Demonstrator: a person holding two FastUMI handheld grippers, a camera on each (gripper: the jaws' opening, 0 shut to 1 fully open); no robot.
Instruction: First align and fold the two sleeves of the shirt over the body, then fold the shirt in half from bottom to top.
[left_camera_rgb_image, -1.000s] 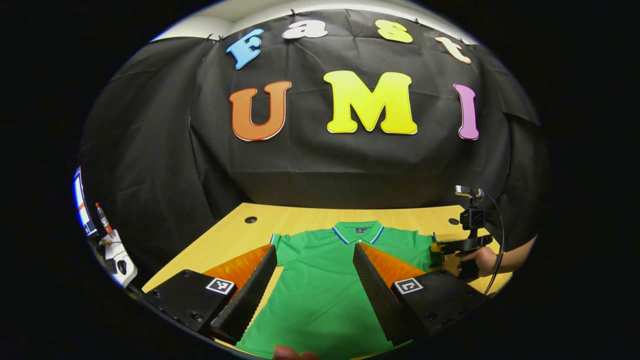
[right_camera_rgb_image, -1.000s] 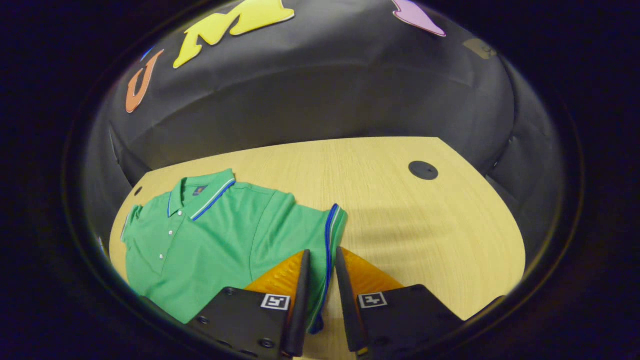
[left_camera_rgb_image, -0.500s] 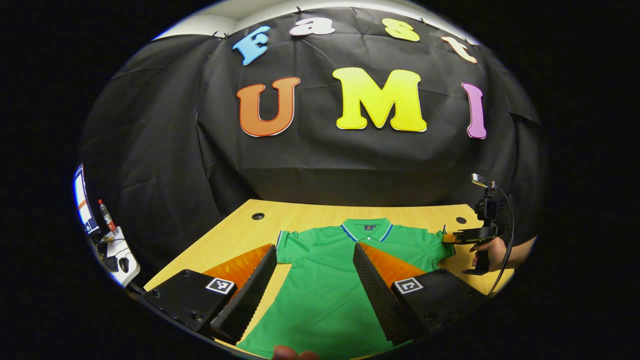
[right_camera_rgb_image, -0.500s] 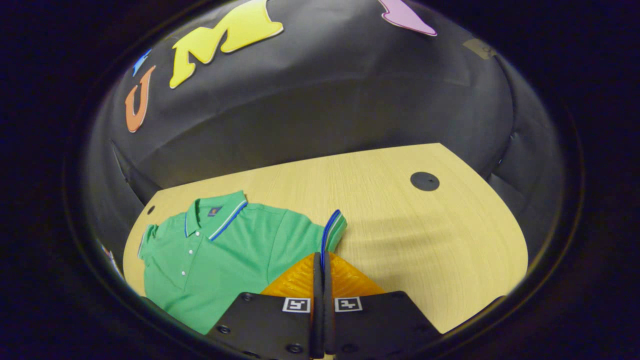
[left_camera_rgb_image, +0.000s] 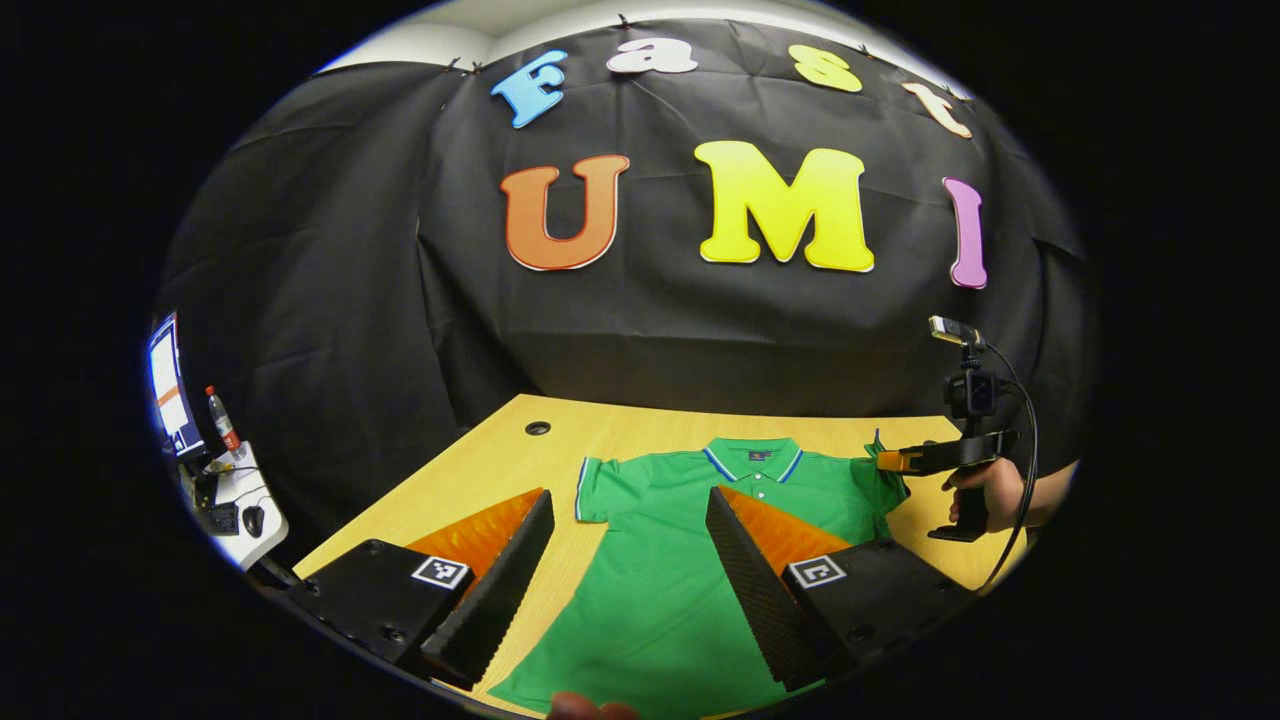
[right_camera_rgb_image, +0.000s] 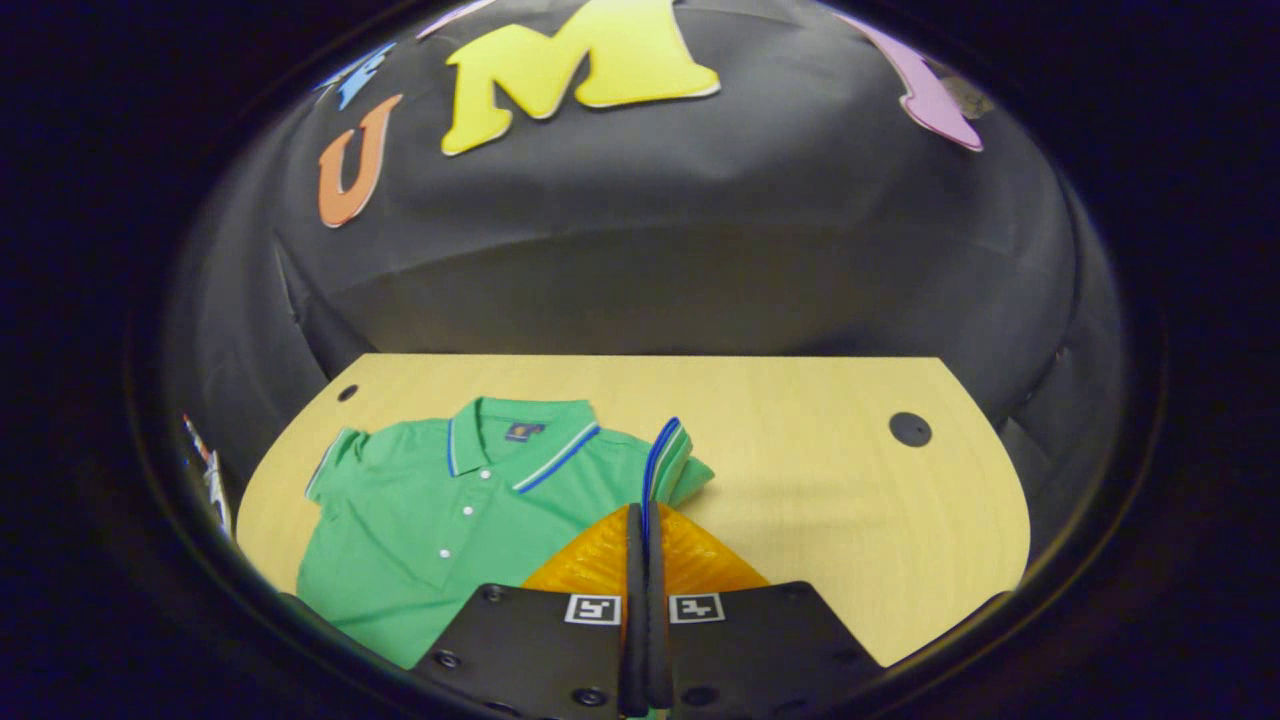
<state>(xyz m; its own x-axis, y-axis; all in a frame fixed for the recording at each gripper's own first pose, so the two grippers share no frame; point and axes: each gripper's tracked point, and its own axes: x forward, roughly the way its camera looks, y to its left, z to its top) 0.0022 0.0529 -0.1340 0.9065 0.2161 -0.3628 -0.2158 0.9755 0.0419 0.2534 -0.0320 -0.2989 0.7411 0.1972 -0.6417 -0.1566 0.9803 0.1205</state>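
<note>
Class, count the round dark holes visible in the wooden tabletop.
2: one round dark hole at the far left corner of the pale wooden tabletop, another round dark hole far right. The shirt may hide others.

Even overhead light on a bright table (right_camera_rgb_image: 800, 470), dim wall cloth, sharp centre, strong fisheye bending toward edges.

Recording booth, black cloth wall (left_camera_rgb_image: 640, 320), wooden table (right_camera_rgb_image: 800, 450)

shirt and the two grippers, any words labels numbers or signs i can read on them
No text here can be read.
Neck label in the collar of the shirt: too small and blurred to read.
Square markers on the left gripper: black-and-white patterns, no words.
Marker pair on the right gripper: patterns too, no words.
</note>
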